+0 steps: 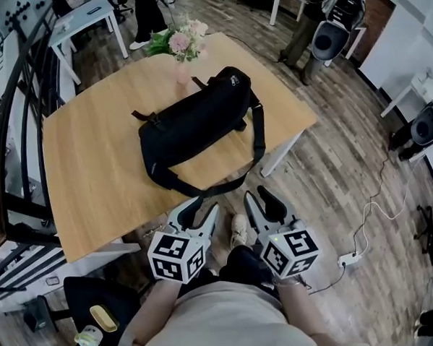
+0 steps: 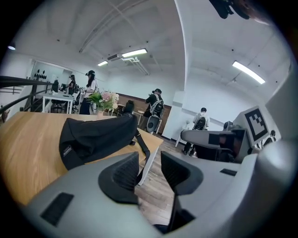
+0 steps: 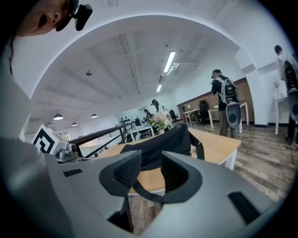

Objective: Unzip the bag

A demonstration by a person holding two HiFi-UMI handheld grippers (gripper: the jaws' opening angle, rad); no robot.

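A black bag lies across the middle of the wooden table, its strap looping over the table's near edge. Both grippers hover off the table, in front of that edge and above the floor. My left gripper is open with nothing between its jaws, and in the left gripper view the bag lies ahead of the left gripper, to its left. My right gripper is open and empty too. From the right gripper, the bag lies straight ahead beyond the jaws.
A vase of flowers stands on the table behind the bag. A black railing runs along the left. A cable and power strip lie on the floor at right. People stand at the back near white desks.
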